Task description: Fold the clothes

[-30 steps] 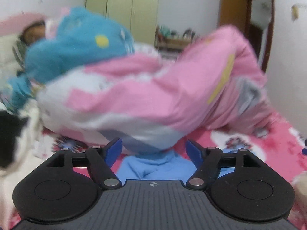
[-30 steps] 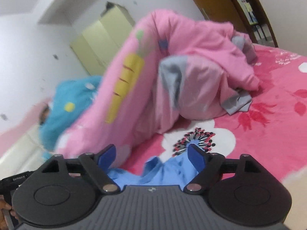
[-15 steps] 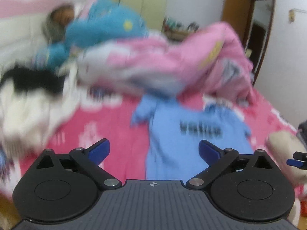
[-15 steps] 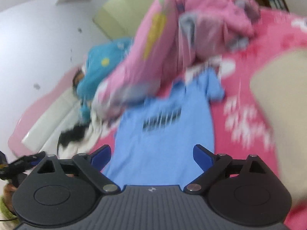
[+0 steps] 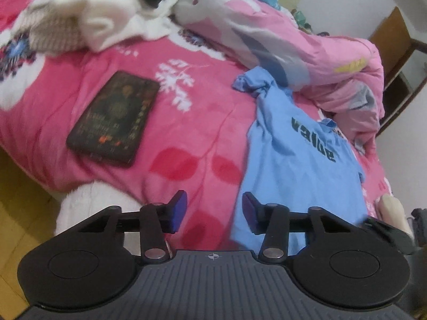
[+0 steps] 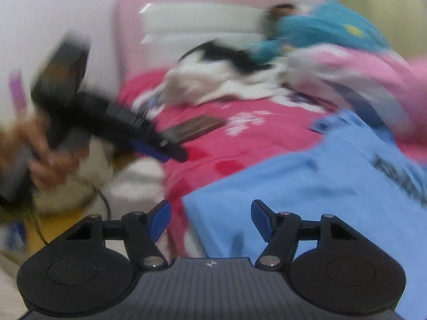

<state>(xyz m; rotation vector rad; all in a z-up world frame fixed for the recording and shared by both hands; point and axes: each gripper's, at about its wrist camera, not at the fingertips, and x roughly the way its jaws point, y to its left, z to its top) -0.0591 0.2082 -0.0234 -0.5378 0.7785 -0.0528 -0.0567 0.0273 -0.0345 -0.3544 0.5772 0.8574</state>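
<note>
A light blue T-shirt (image 5: 299, 165) printed "value" lies spread on the pink flowered bedspread (image 5: 112, 61), its hem toward me. My left gripper (image 5: 213, 210) hovers low over the bedspread at the shirt's near left corner. Its jaws are closing, the right fingertip over the shirt's edge, and no cloth is pinched. In the blurred right wrist view my right gripper (image 6: 210, 217) hangs over the T-shirt (image 6: 307, 194) hem. Its jaws are closing too, with the hem corner below the gap and untouched. A hand (image 6: 45, 165) holds the left gripper (image 6: 149, 144) there.
A dark flat book or tablet (image 5: 114, 117) lies on the bedspread left of the shirt. A white and black clothes heap (image 5: 88, 21) and a bunched pink quilt (image 5: 333, 61) sit behind. The bed edge and yellow floor (image 5: 16, 186) are at the left.
Both grippers pulled back from the quilt and sank to the shirt's hem near the bed edge. The shirt now lies spread out. Both pairs of jaws stand narrower.
</note>
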